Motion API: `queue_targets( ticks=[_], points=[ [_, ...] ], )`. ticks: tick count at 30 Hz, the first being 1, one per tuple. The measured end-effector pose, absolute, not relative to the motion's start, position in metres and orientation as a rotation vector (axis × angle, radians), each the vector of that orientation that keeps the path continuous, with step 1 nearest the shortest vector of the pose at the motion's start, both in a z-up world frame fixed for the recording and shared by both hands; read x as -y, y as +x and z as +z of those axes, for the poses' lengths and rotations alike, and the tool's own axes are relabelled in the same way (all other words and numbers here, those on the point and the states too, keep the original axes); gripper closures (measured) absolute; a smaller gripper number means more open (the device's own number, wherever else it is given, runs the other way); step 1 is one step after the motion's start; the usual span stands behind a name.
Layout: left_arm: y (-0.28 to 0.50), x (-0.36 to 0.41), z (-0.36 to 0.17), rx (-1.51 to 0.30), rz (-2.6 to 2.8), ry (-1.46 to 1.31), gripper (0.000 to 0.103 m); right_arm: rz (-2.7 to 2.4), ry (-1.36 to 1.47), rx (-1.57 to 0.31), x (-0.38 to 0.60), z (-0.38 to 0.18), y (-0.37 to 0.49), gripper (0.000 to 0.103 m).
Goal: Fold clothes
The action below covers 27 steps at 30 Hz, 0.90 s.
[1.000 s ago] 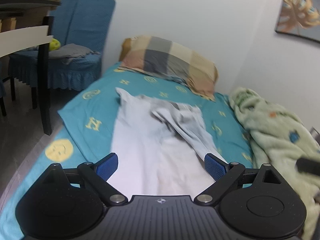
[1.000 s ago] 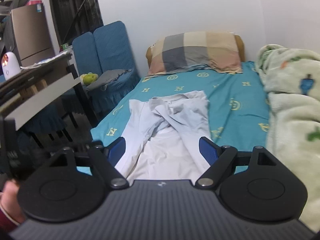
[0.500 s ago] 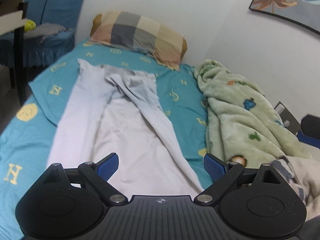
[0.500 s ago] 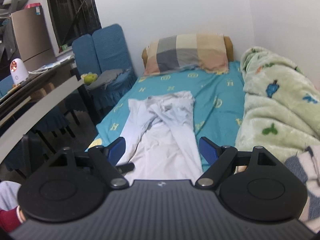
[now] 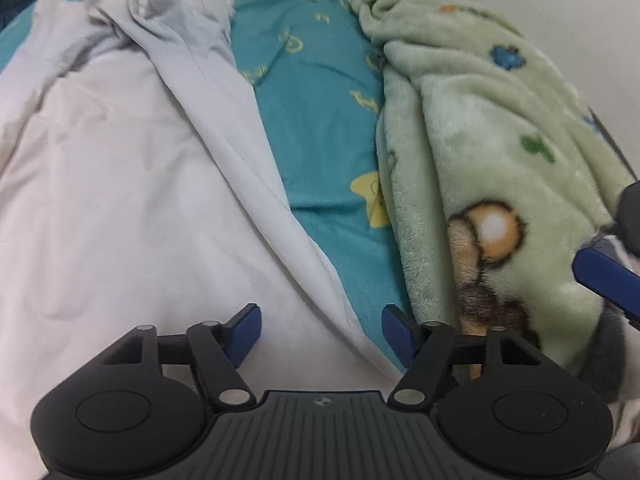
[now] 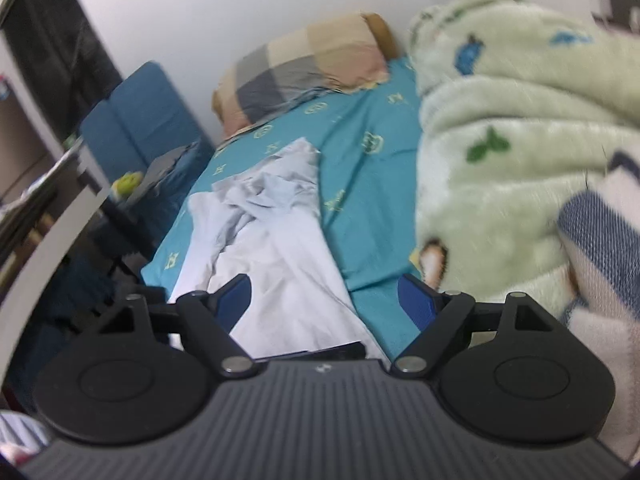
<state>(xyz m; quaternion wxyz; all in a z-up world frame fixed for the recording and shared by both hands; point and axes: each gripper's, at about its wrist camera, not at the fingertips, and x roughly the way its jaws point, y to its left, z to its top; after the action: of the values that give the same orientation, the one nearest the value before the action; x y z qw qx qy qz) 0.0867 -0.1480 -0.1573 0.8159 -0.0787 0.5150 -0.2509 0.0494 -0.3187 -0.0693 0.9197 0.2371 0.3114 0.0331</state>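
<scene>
The bed [image 5: 320, 128] fills both frames; the white garment [image 5: 120, 184] covers the left of my left view. My left gripper [image 5: 321, 334], jaws just narrowing, straddles its lower hem without clamping. My right gripper [image 6: 325, 300] hangs released.

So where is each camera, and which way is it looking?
Left wrist: rides on the left tongs, looking steeply down at the white garment; the right tongs' blue pad shows at the edge.
Right wrist: rides on the right tongs, looking along the bed toward the pillow.
Both see the garment, teal sheet and green blanket.
</scene>
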Motion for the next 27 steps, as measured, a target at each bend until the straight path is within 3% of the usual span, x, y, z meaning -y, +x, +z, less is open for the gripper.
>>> queue_targets(
  ticks=[4,8,19,27],
  points=[
    [0.097,0.155,-0.168,-1.133,-0.536,-0.205,0.066,0.056,0.566,-0.647,0.325,-0.076,0.056,0.021],
    [0.099,0.162,-0.163,-1.131,-0.513,-0.179,0.101,0.053,0.56,-0.634,0.323,-0.077,0.061,0.021],
    [0.107,0.064,-0.117,-1.063,-0.523,-0.26,0.102,0.133,0.536,-0.688,0.315,-0.088,0.067,0.021],
    [0.142,-0.006,-0.163,-1.202,-0.393,-0.383,0.096,0.176,0.471,-0.814,0.295,-0.106,0.082,0.021]
  ],
)
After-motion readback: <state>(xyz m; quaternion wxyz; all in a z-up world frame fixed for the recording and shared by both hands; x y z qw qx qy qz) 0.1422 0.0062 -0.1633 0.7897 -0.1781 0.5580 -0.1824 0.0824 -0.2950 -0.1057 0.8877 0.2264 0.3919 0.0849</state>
